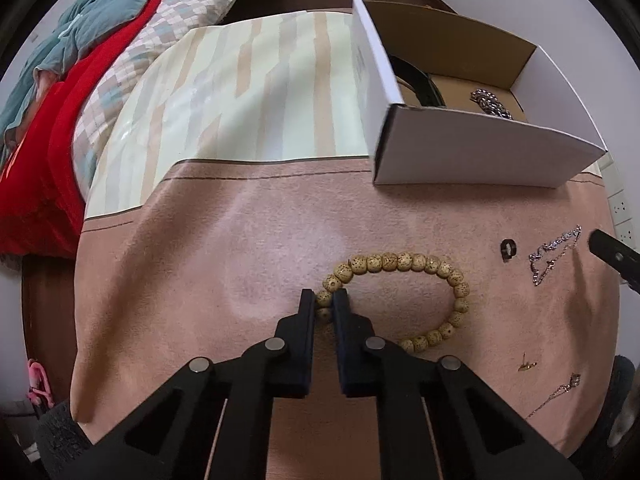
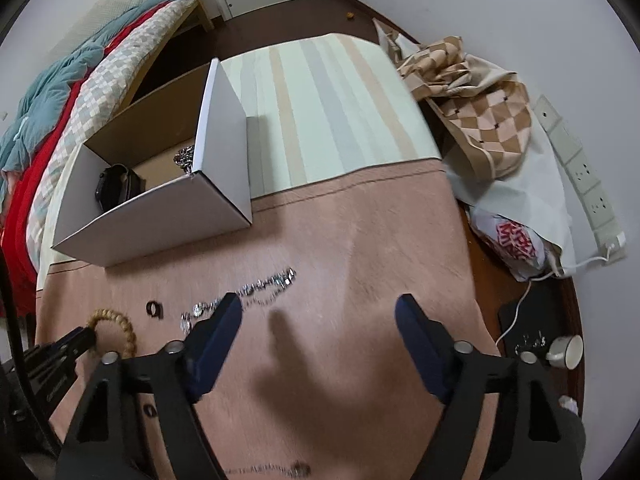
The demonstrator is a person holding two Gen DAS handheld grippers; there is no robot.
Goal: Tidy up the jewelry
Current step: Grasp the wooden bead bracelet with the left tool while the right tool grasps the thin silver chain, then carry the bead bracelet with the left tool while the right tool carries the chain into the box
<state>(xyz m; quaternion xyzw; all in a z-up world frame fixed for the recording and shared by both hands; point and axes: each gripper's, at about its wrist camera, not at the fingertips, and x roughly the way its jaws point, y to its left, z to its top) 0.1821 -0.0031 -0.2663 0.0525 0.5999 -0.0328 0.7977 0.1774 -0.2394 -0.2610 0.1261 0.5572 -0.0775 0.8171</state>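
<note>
While your left gripper (image 1: 324, 300) pinches the near-left part of the beaded bracelet (image 1: 404, 262), the rest of that loop lies flat on the pink cloth (image 1: 200, 280), curving away to the right of the black fingers (image 1: 307, 312). Two beads sit squeezed between the pads, so these tongs are clamped on the bracelet.

Just beyond the loop's far right side lie a small black ring (image 1: 508, 249) and a silver chain (image 1: 554, 254). A gold earring (image 1: 525, 365) and a thin rose-coloured necklace (image 1: 560, 392) lie nearer you on the right.

Your right gripper (image 2: 318, 306) stands spread wide above bare cloth, nothing between its blue pads (image 2: 224, 320). The silver chain runs just beyond its left finger, partly hidden by it; whether they touch you cannot tell, as that view is blurred.

Farther back, an open white cardboard box (image 1: 472, 152) rests on the cloth's edge and the striped mat (image 1: 260, 92) behind it. Inside are a dark band (image 2: 118, 188) and a chunky silver chain (image 1: 490, 102).

Around the table: a bed with red, teal and checked bedding (image 1: 80, 80) to the left, a checked bag (image 2: 480, 120), a plastic bag (image 2: 516, 240), a power strip (image 2: 580, 172) and a small cup (image 2: 568, 352) to the right, brown floor and white walls beyond.
</note>
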